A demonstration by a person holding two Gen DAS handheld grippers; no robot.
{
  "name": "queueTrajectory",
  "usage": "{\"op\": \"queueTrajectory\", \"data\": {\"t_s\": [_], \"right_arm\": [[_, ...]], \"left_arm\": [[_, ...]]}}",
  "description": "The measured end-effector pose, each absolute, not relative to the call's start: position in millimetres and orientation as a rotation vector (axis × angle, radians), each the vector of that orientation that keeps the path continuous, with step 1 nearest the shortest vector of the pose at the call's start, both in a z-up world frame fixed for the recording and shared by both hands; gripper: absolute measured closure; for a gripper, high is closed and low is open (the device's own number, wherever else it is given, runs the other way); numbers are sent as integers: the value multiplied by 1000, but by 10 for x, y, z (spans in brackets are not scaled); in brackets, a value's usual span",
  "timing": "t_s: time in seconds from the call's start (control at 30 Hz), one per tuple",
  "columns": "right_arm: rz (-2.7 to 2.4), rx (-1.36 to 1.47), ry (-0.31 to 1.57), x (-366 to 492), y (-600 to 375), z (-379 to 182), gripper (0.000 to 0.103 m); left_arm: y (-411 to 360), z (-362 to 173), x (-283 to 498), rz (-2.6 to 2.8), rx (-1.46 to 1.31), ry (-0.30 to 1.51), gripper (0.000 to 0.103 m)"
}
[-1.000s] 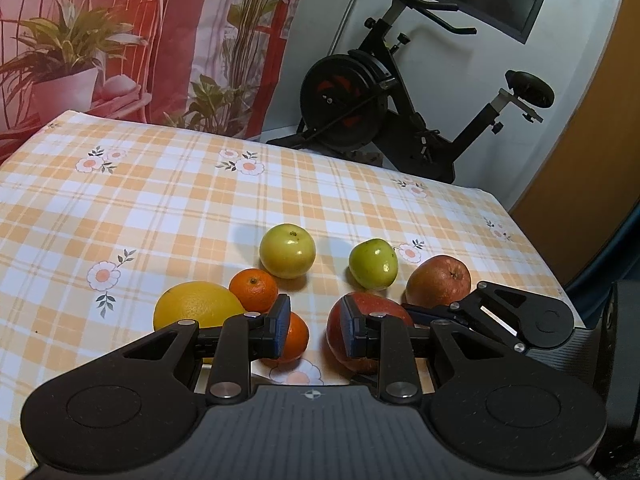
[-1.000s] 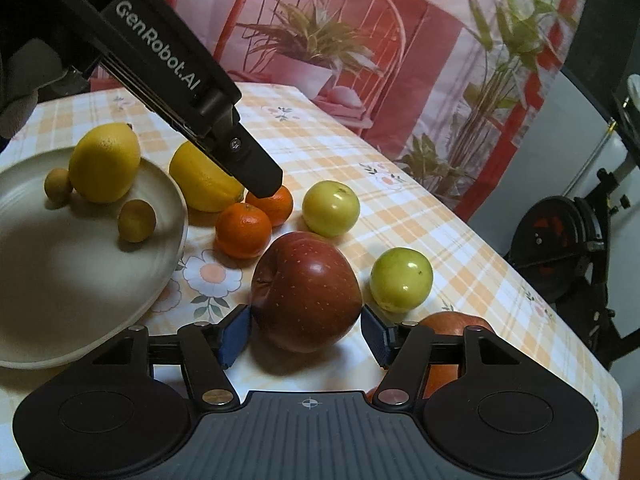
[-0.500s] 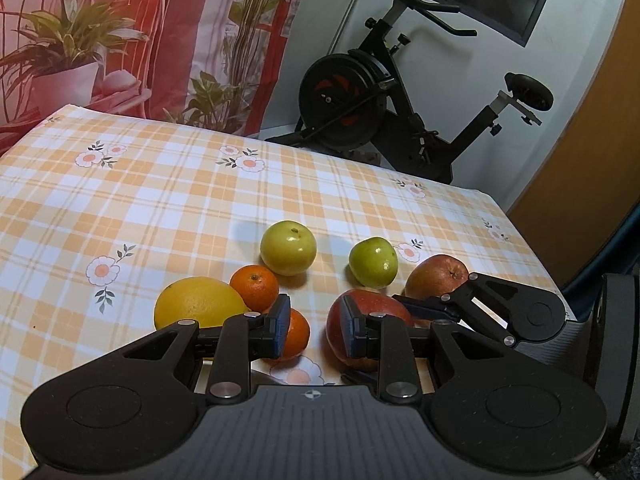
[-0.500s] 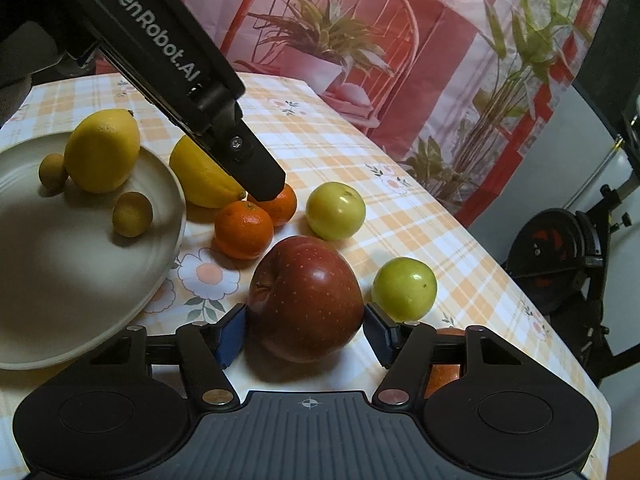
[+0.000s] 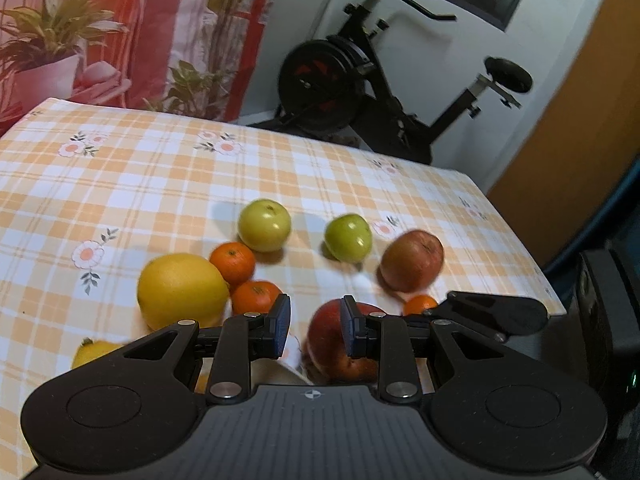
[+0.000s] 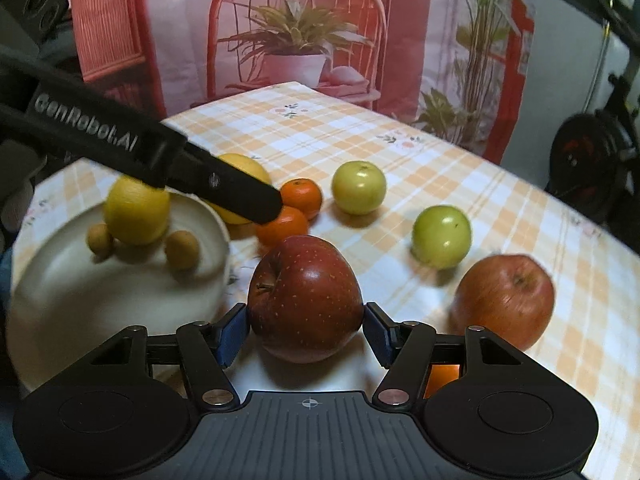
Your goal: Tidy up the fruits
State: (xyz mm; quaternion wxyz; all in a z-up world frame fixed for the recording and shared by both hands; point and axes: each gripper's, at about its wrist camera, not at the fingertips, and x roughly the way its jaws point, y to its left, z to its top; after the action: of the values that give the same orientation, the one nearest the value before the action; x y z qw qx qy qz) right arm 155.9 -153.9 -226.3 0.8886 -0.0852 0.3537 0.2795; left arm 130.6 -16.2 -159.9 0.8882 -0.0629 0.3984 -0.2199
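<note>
— Where do the fruits lie?
— On the plate (image 6: 60,312), at the left, a lemon (image 6: 136,212). Right of the plate the mandarins (image 6: 301,197), behind the big apple (image 6: 306,300).

- Dim, warm indoor light; the far backdrop (image 6: 304,40) reads reddish.
- Soft shadows lie on the tablecloth (image 5: 160,184) left of the green fruits (image 5: 264,224).
- Small highlights glint on the dark apple (image 6: 306,300).
- Motion blur smears the plate (image 6: 100,304) and the paler apple (image 6: 504,300).
- Fisheye bends the edges; corners go black.
</note>
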Motion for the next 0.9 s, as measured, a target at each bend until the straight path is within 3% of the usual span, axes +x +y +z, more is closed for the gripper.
{"op": "queueTrajectory", "data": {"t_s": [0.9], "right_arm": [[497, -109, 715, 1441, -1719, -2266, 45]], "left_arm": [[-417, -1699, 1421, -509, -112, 873, 73]]}}
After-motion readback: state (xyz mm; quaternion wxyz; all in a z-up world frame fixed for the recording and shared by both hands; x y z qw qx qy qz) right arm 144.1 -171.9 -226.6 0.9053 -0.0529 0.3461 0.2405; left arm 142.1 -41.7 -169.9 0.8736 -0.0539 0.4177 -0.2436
